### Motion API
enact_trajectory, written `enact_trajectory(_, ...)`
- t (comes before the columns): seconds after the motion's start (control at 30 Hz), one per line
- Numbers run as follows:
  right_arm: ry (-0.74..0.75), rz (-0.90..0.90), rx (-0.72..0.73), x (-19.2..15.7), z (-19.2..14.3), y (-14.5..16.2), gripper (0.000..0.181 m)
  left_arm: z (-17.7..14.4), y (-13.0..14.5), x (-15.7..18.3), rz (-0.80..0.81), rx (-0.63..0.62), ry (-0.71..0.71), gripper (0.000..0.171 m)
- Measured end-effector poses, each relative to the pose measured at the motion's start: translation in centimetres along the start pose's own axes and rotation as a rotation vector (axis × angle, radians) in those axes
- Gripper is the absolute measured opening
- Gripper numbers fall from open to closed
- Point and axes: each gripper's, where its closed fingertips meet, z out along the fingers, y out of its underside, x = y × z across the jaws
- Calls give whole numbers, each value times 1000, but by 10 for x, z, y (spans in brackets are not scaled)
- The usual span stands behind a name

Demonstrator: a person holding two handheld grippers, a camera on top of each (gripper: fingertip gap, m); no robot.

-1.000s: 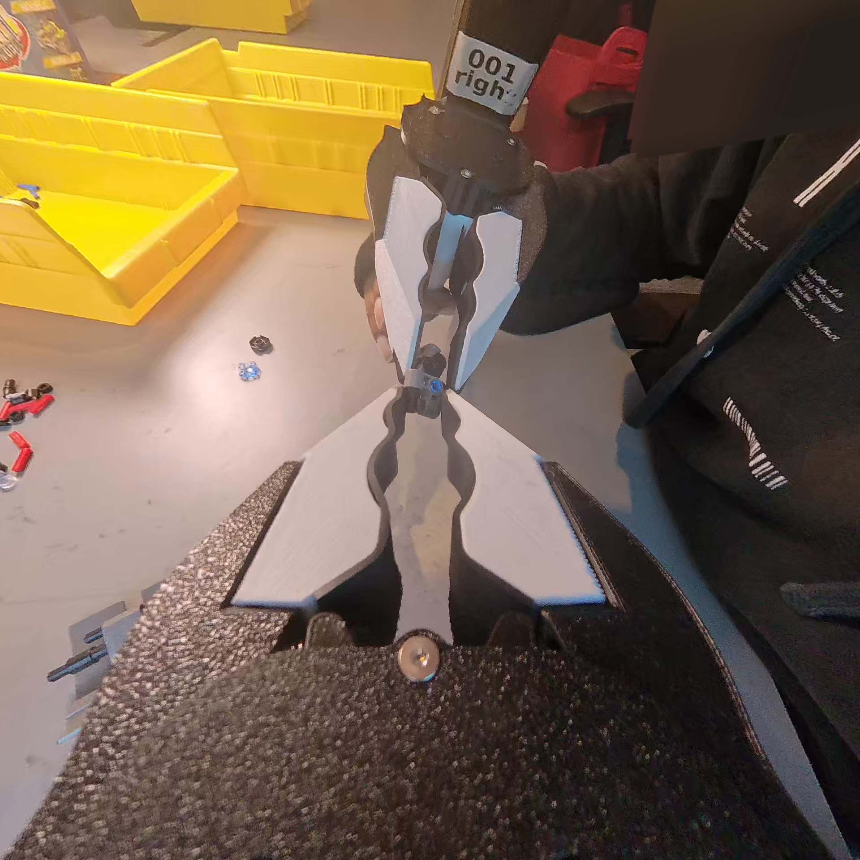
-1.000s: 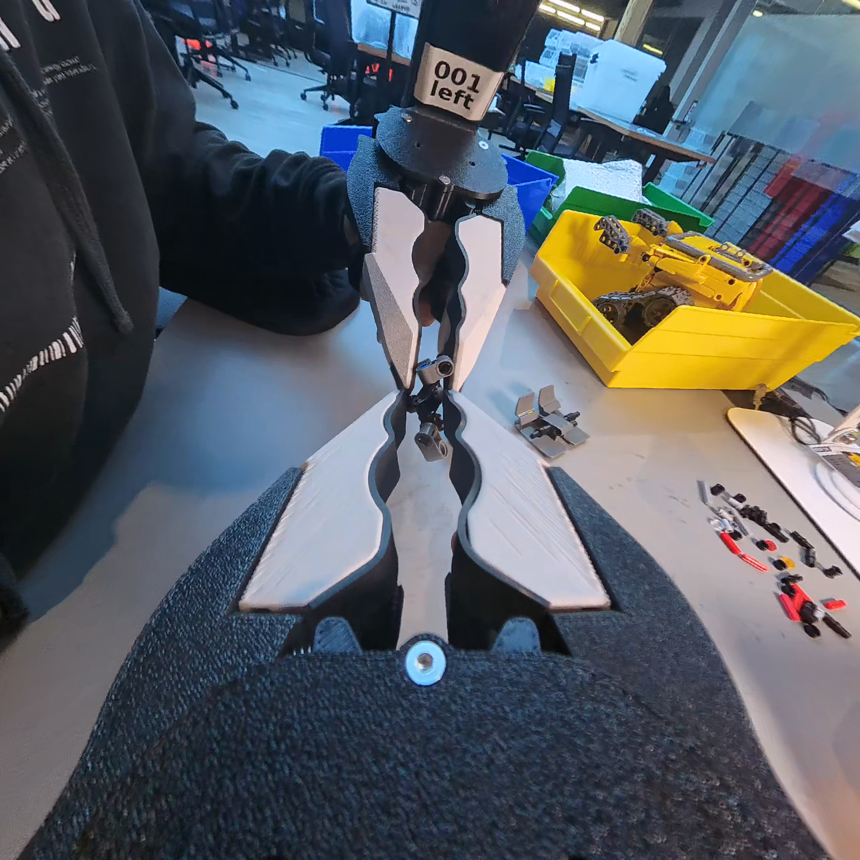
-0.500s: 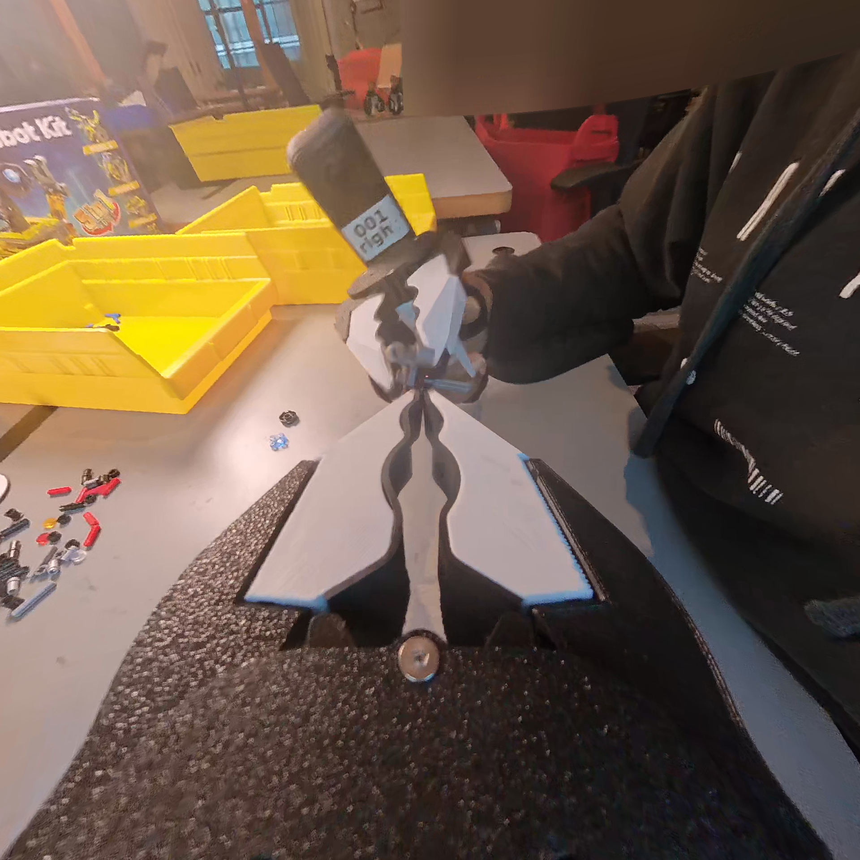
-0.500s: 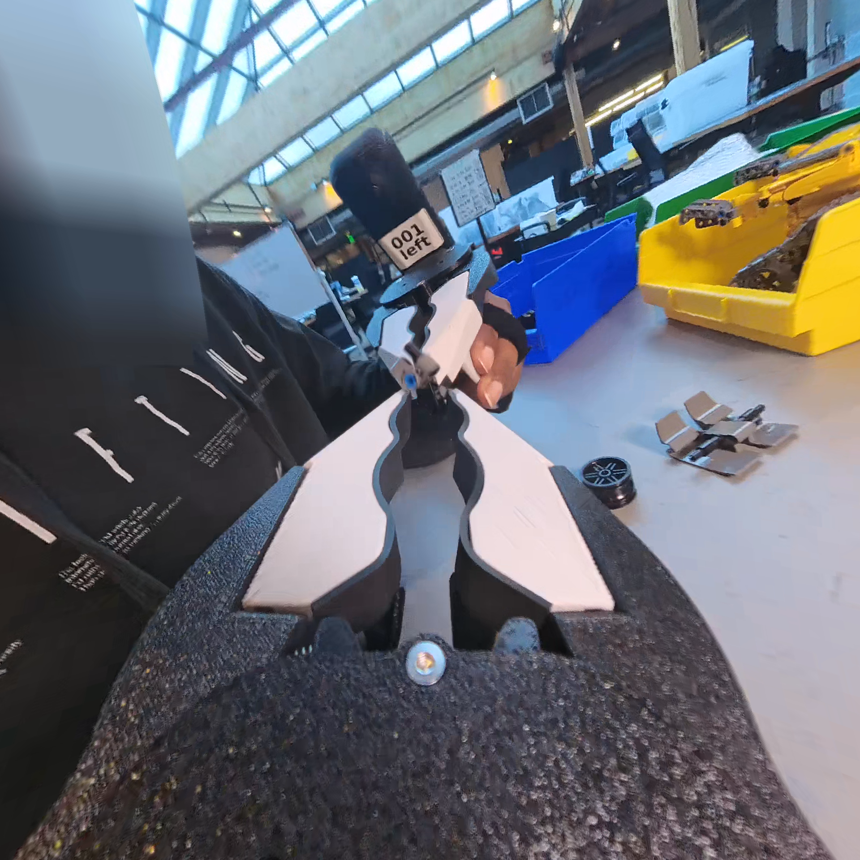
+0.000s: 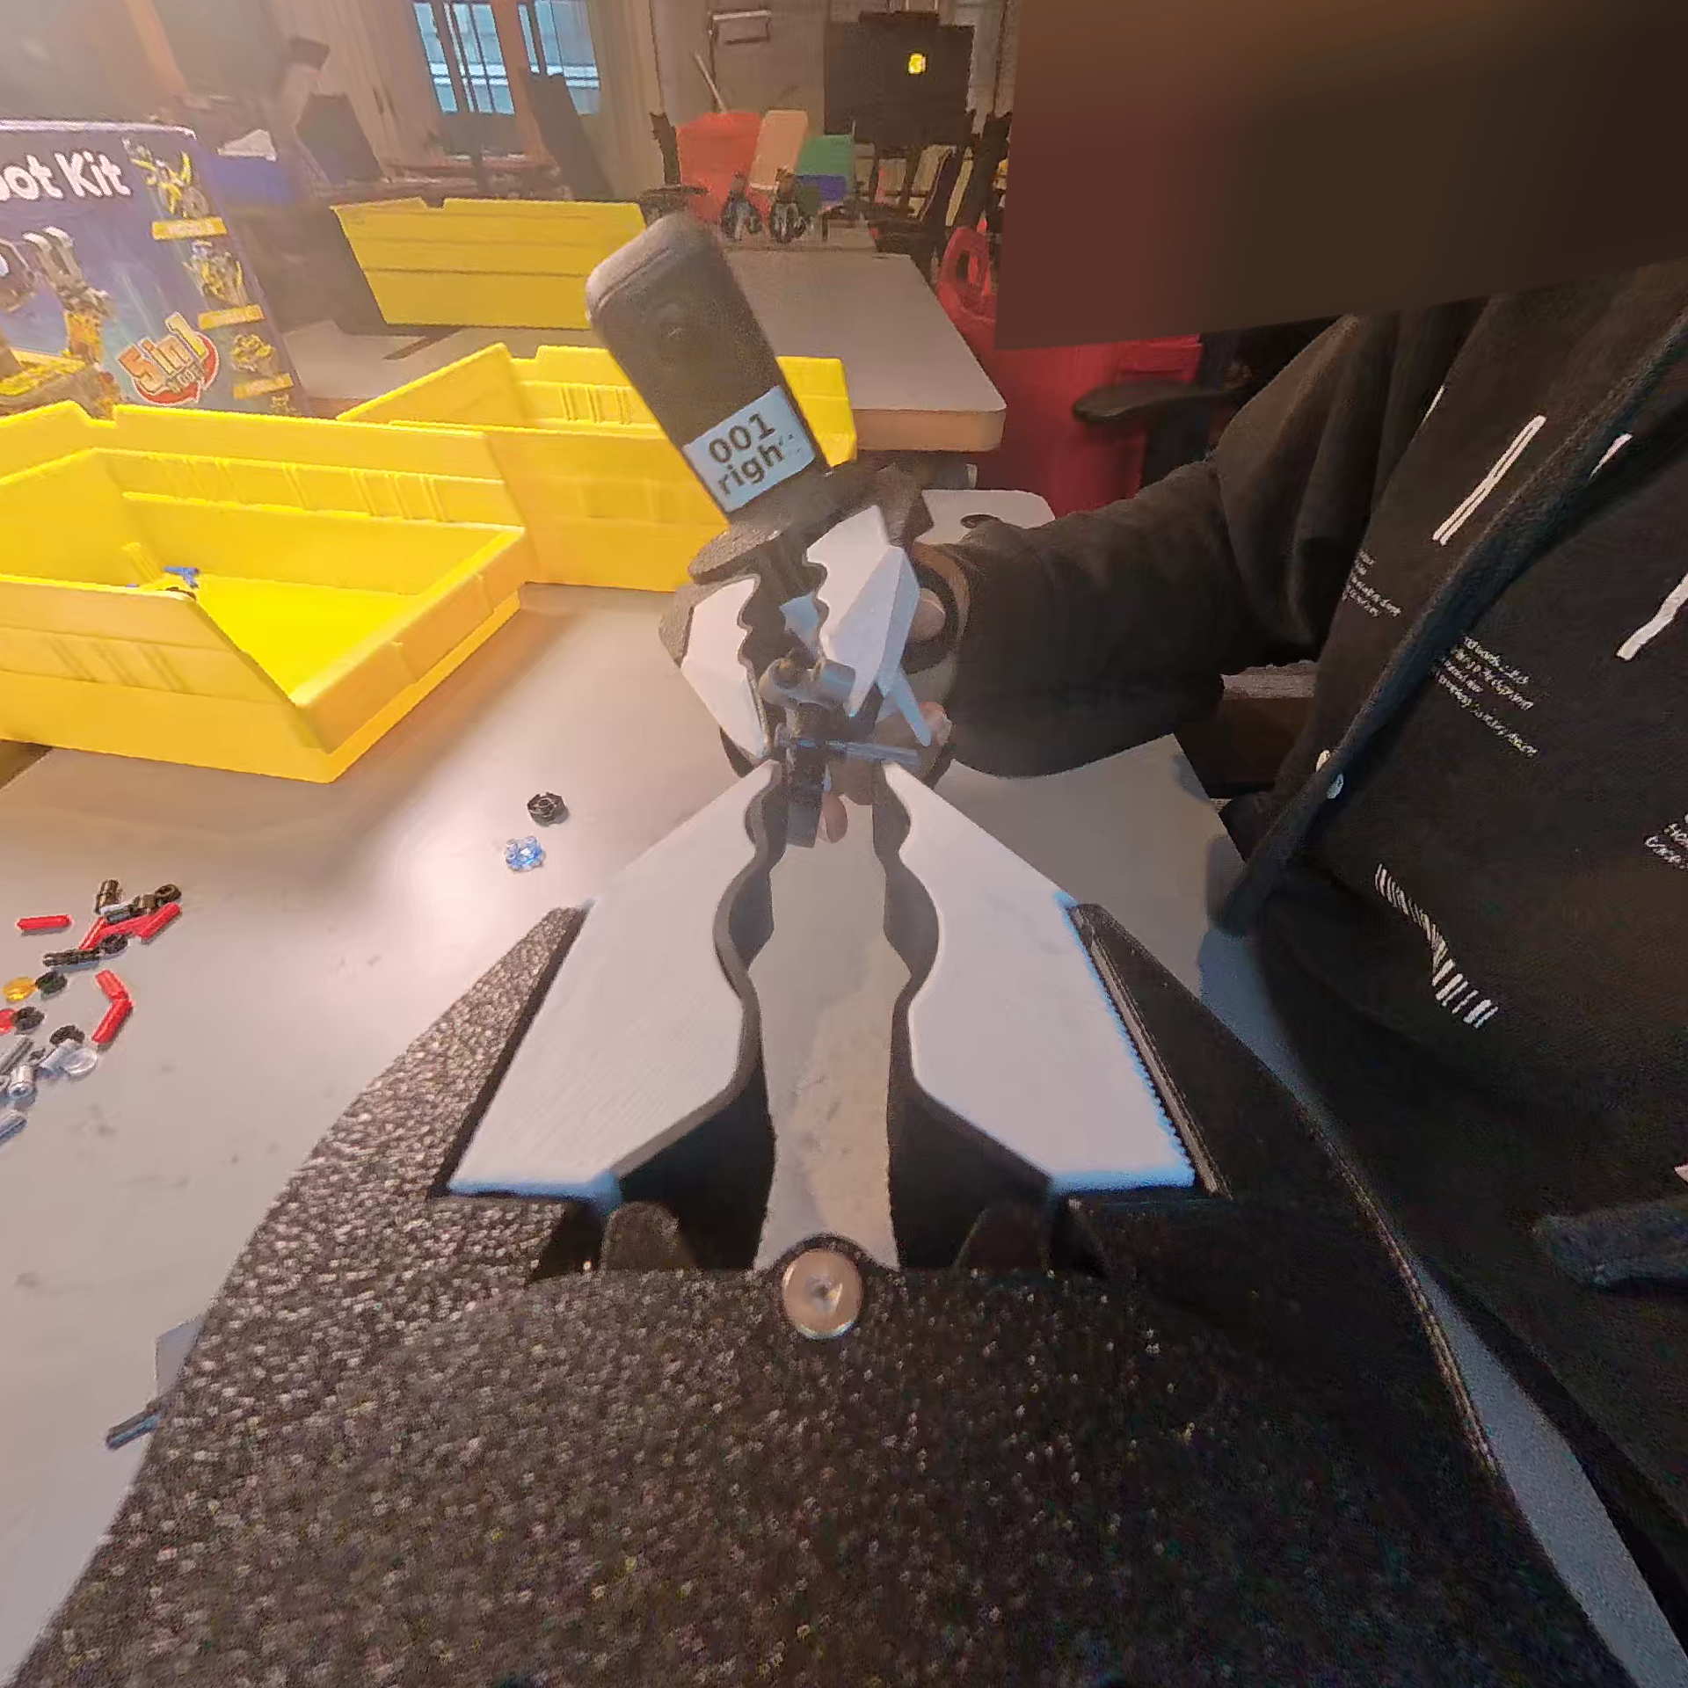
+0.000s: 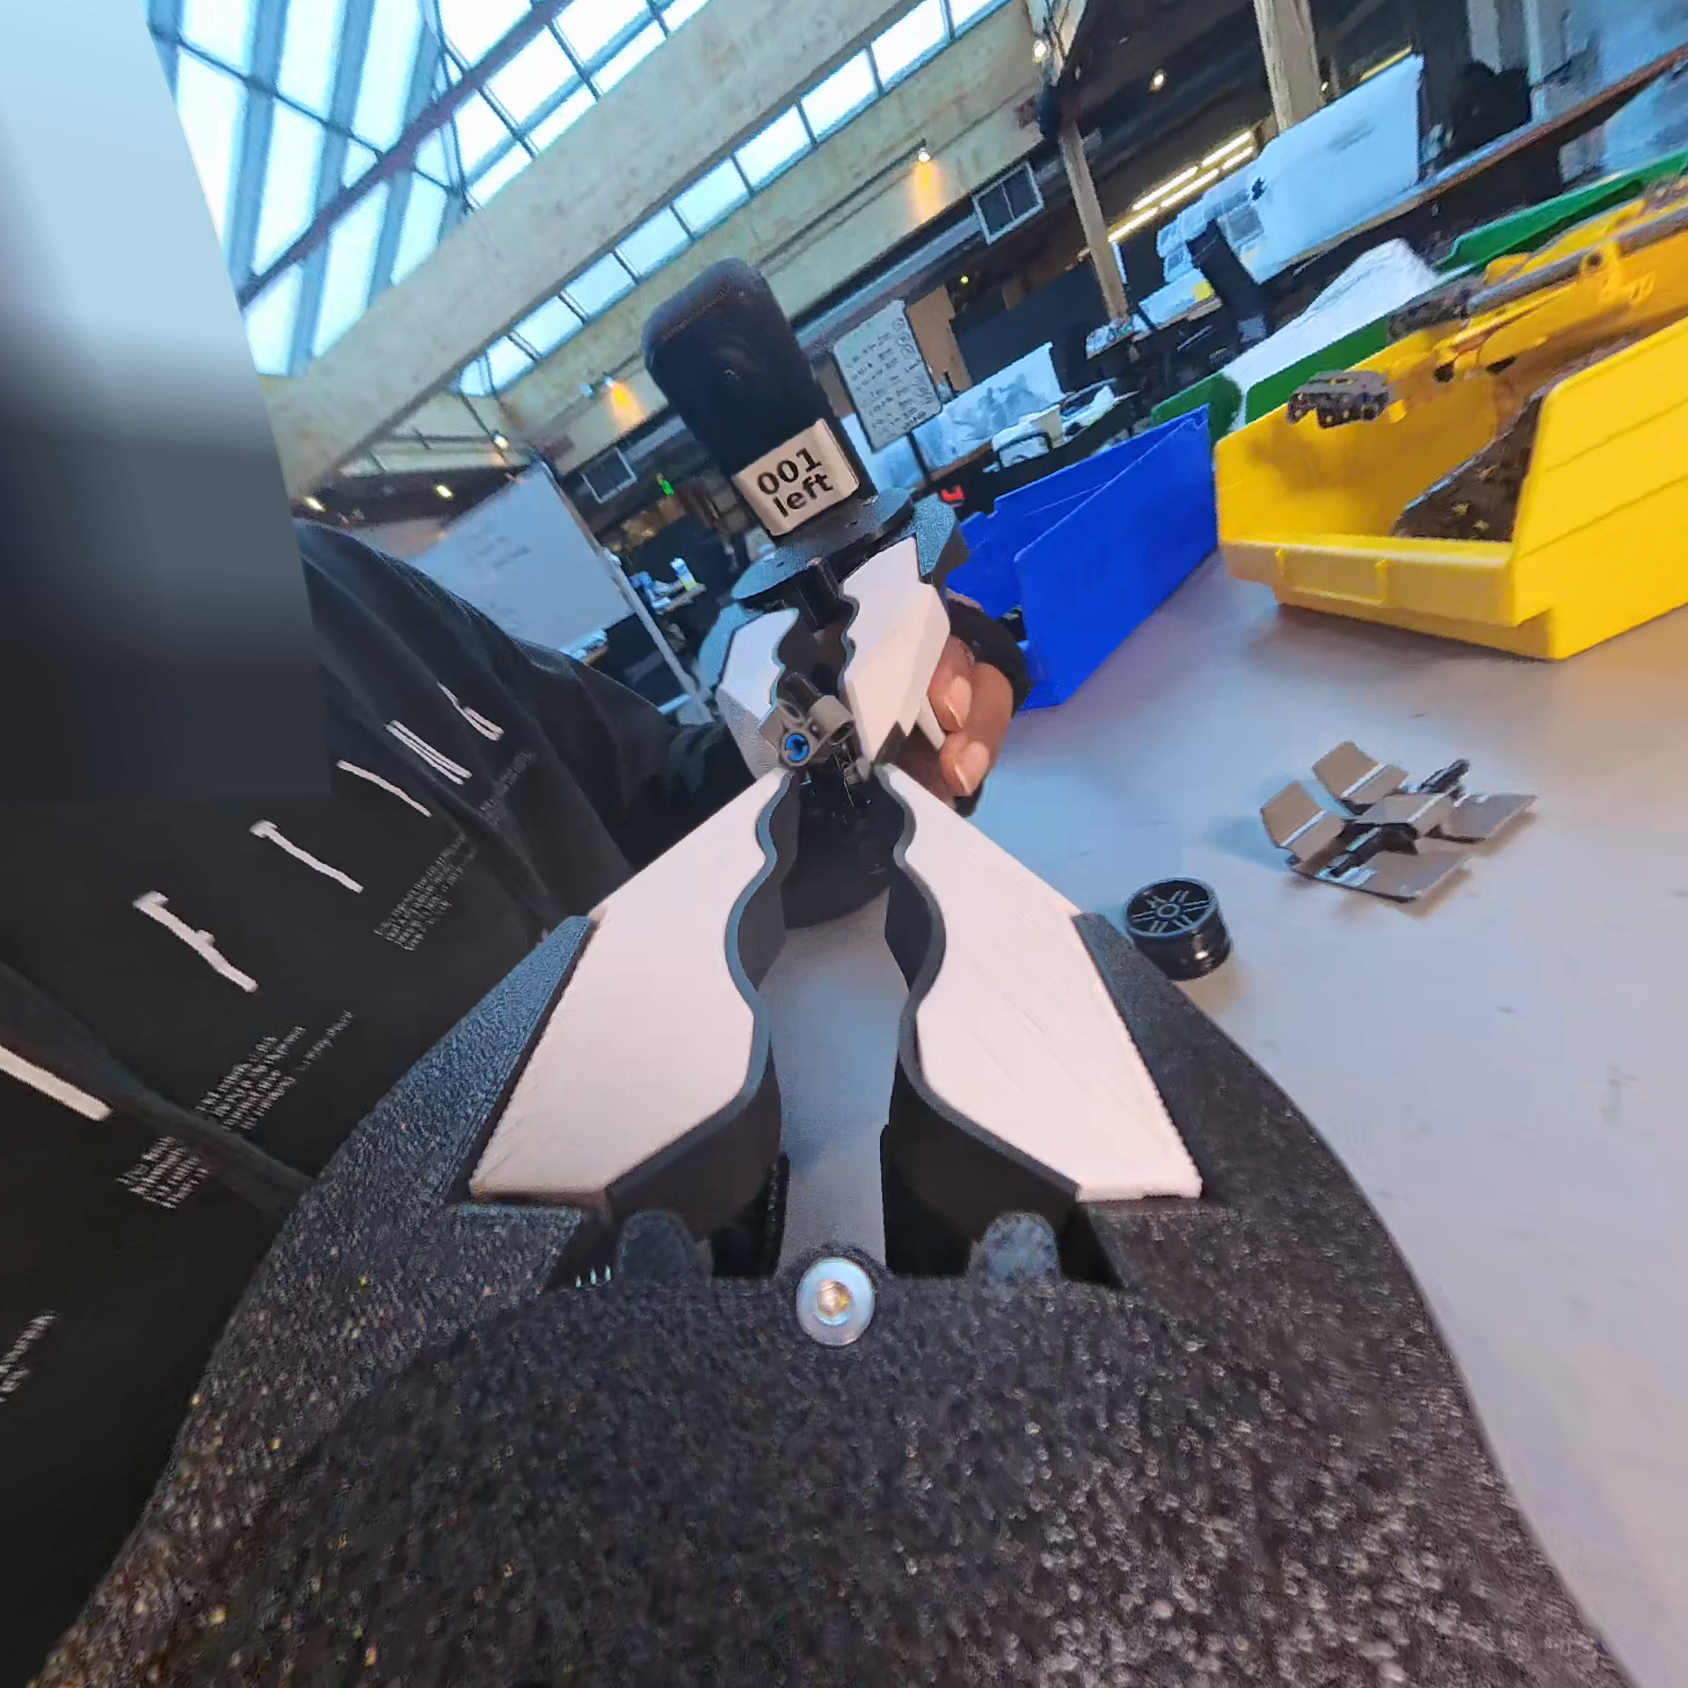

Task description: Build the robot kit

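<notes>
A small assembly of grey and black toy building pieces with a blue pin (image 6: pixel 808 731) hangs in the air between both grippers, which meet tip to tip above the grey table (image 5: pixel 365 913). My left gripper (image 5: pixel 833 784) is shut on the assembly's black end. My right gripper (image 6: pixel 831 775) is shut on the other end. The assembly also shows in the left wrist view (image 5: pixel 808 685), where the right gripper (image 5: pixel 808 717) faces me. In the right wrist view the left gripper (image 6: pixel 817 744) faces me. Bare fingers (image 6: pixel 959 712) hold its handle.
Yellow bins (image 5: pixel 274 585) and a toy kit box (image 5: pixel 119 274) stand at the far left, with loose red and black small parts (image 5: pixel 82 959) nearer. A black wheel (image 6: pixel 1178 927), a grey finned part (image 6: pixel 1388 831), a blue bin (image 6: pixel 1096 548) and a yellow bin (image 6: pixel 1461 566) lie on the right. A person in a black hoodie (image 5: pixel 1461 731) is close by. The grippers are tip to tip, or close to it.
Both grippers have tilted up from pointing down at the table to nearly level, lifting the assembly. They stay tip to tip on it, and little has moved in the last half second.
</notes>
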Motion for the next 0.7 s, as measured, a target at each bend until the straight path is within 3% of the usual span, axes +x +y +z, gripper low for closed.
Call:
enact_trajectory(0.13,-113,147,-9,-9,0,5,16,1,-2,4,-10,17,25,4)
enact_trajectory(0.4,-164,252,-86,-12,4,20,16,2,2,15,-1,-11,85,11)
enact_trajectory(0.57,-121,140,-122,-12,4,22,16,2,2,15,-41,-7,109,6)
enact_trajectory(0.7,-40,-110,-102,-15,4,11,16,1,-12,13,-207,126,183,5)
